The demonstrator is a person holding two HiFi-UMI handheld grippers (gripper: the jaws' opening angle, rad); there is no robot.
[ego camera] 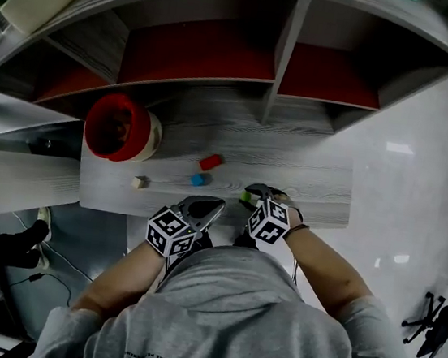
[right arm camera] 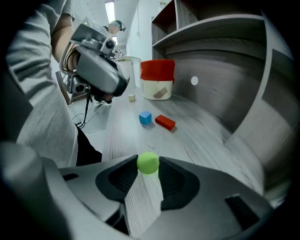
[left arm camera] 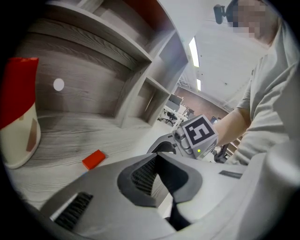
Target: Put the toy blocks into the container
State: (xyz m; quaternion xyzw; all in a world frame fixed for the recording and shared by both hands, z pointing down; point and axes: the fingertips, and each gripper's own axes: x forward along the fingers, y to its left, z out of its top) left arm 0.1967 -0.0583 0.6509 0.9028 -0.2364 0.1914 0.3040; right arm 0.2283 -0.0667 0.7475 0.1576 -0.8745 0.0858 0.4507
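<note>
My right tongs (right arm camera: 147, 165) are angled down at the grey wooden desk (ego camera: 307, 173) and are clamped on the green block (right arm camera: 148, 161), which sits right between the tips with a pad against each side, at the desk's near edge. My left tongs (left arm camera: 157, 157) hang just beside the right pair, close to the same edge. Their tips are together and nothing is caught between them. Ahead of the right tongs and a little toward the left pair lie the blue block (right arm camera: 145, 117) and the red block (right arm camera: 165, 122), close to each other but not touching, both flat on the desk. Further out past the left tongs, a small beige block (ego camera: 139, 182) lies on its own. Beyond that, well apart from both pairs of tongs, stands the container (right arm camera: 157, 70), cream below with a wide red top, upright on the desk against the shelving.
</note>
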